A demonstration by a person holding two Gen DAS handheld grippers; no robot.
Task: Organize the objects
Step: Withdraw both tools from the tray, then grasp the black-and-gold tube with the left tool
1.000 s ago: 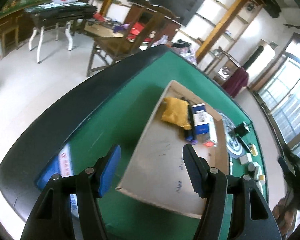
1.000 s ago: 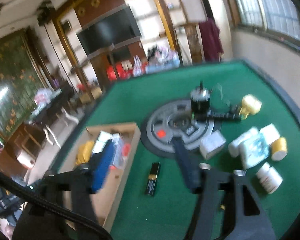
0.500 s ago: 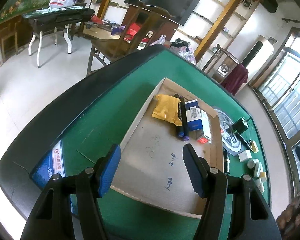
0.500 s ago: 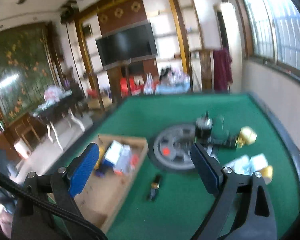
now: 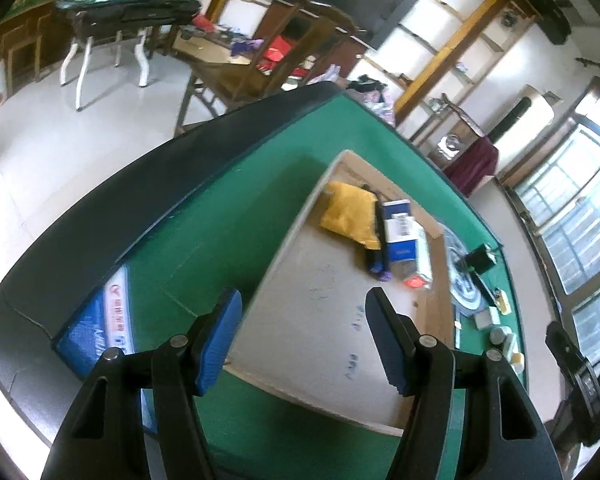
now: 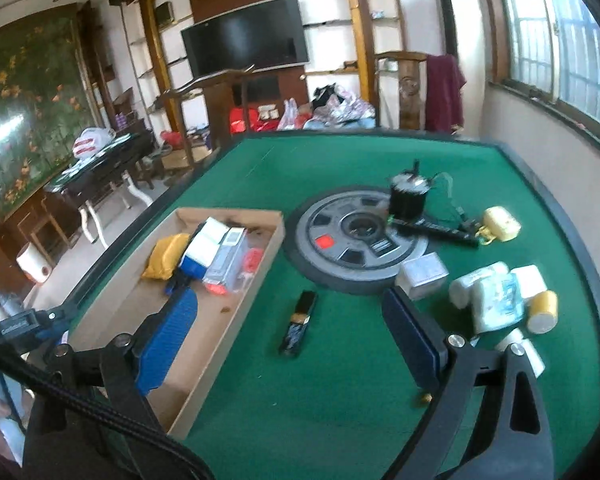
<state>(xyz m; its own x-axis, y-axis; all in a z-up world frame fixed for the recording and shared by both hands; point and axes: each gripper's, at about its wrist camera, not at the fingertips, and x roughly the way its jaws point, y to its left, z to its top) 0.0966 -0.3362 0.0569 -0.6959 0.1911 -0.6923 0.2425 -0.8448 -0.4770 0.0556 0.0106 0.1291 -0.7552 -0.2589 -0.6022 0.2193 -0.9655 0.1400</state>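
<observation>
A shallow cardboard box (image 6: 236, 322) lies on the green table (image 6: 340, 400); it also shows in the left wrist view (image 5: 312, 320). It holds a yellow pouch (image 6: 166, 257), a blue-and-white carton (image 6: 204, 246), a clear pack and a dark pen at its far end. My left gripper (image 5: 302, 324) is open and empty above the box's near end. My right gripper (image 6: 288, 334) is open and empty above a small black-and-gold bar (image 6: 299, 323) lying on the felt right of the box.
A grey weight plate (image 6: 360, 248) lies mid-table with a black motor (image 6: 407, 196) and a black strip on it. A silver box (image 6: 422, 274), white bottles (image 6: 488, 296) and yellow items (image 6: 502, 224) lie to the right. A blue packet (image 5: 100, 328) lies at the table's near-left edge.
The right gripper has dropped back toward the table and stays open above the bar. The left gripper has shifted slightly over the box and stays open.
</observation>
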